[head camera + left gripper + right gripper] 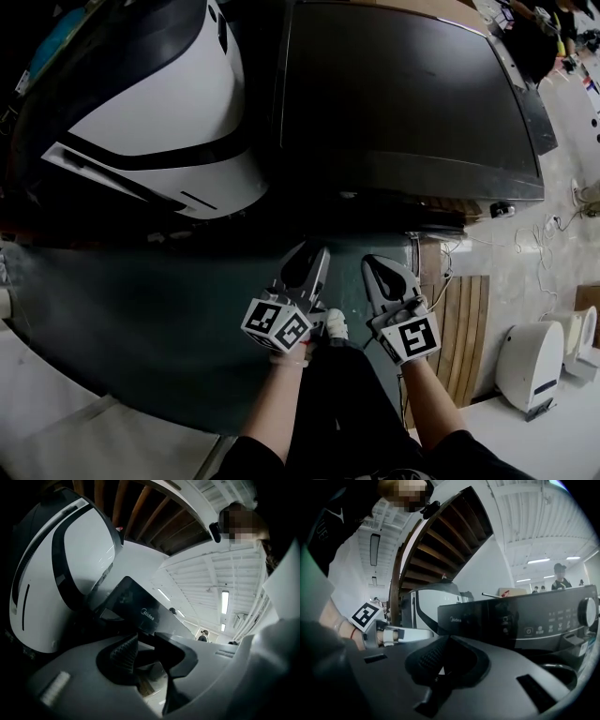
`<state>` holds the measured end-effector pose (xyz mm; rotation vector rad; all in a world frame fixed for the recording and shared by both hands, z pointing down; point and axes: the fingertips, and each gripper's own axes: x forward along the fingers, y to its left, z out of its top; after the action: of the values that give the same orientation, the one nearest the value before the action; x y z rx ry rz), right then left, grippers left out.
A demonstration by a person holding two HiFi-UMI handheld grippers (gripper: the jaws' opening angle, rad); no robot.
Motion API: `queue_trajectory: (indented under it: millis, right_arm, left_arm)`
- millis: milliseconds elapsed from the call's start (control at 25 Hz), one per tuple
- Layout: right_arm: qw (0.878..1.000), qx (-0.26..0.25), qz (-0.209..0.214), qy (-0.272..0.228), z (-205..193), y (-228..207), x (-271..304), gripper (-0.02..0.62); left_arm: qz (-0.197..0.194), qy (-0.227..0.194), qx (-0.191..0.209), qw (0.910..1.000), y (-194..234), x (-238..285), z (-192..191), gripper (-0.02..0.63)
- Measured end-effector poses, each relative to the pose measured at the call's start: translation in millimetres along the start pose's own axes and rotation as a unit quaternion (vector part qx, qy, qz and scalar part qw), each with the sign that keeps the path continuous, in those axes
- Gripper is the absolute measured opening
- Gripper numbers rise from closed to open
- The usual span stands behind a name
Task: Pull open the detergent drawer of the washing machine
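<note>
A white ribbed ceiling (pixel 201 578) carried long strip lights (pixel 225 602). The underside of a curved wooden staircase (pixel 440 541) rose overhead. Below lay a dark floor mat (pixel 141 319), with pale floor (pixel 525 281) to its right, crossed by white cables (pixel 539 246), beside a slatted wooden board (pixel 464 328).

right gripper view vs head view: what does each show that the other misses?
Right gripper view only: the front control panel with its buttons and dial, and the wooden stairs behind. Head view only: the floor, the person's forearms, and a white unit at the right edge. Both: the washing machine, seen from above in the head view, the white appliance beside it, and the left gripper.
</note>
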<state>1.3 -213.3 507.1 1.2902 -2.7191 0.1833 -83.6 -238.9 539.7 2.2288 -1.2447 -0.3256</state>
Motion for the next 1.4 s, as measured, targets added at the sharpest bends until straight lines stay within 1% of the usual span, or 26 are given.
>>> queue_trajectory:
  millis: [160, 280, 360, 520, 600, 800, 960, 1040, 1160, 1280, 1400]
  right_arm:
    - [1.000, 0.019, -0.002, 0.005, -5.9, -5.2, 9.8, 0.012]
    - [1.000, 0.012, -0.002, -0.001, -12.8, -9.4, 20.0, 0.012]
    - [1.000, 0.006, -0.001, 0.004, -20.1, -10.5, 25.5, 0.012]
    - [1.000, -0.006, 0.001, -0.003, -27.0, -10.9, 34.9, 0.012]
    - [1.000, 0.001, -0.002, -0.008, -25.0, -12.2, 39.8, 0.012]
    - [1.000, -0.003, 0.001, -0.003, -31.9, -16.5, 43.6, 0.012]
    - [1.000, 0.021, -0.007, 0.017, -35.3, -20.3, 46.4, 0.012]
    - [1.000, 0.017, -0.006, 0.007, -34.9, -22.1, 47.5, 0.012]
    - [1.000, 0.026, -0.006, 0.010, -32.7, -22.9, 49.7, 0.012]
    - [1.000, 0.006, -0.003, -0.005, -32.5, -24.7, 49.0, 0.012]
    - [1.000, 0.002, -0.003, -0.004, -33.5, -26.2, 49.4, 0.012]
  left_arm:
    - [-0.019, -0.015, -0.037, 0.9990, 3.6, 13.7, -2.5, 0.094]
    - [-0.030, -0.030, -0.065, 0.9970, 10.5, 24.0, -3.9, 0.094]
    - [-0.035, -0.040, -0.082, 0.9952, 14.8, 29.0, -6.1, 0.094]
    - [-0.052, -0.056, -0.103, 0.9917, 17.6, 37.7, -8.6, 0.094]
    - [-0.062, -0.067, -0.114, 0.9893, 18.3, 41.8, -7.4, 0.094]
    - [-0.087, -0.099, -0.157, 0.9787, 24.5, 51.2, -0.8, 0.094]
    - [-0.115, -0.113, -0.181, 0.9701, 25.2, 59.3, 4.7, 0.095]
    - [-0.123, -0.124, -0.194, 0.9654, 25.8, 62.8, 6.8, 0.107]
    - [-0.132, -0.141, -0.210, 0.9584, 26.6, 65.7, 10.8, 0.127]
    - [-0.144, -0.151, -0.224, 0.9520, 25.5, 68.1, 13.4, 0.129]
    - [-0.157, -0.160, -0.235, 0.9459, 24.3, 69.5, 15.6, 0.129]
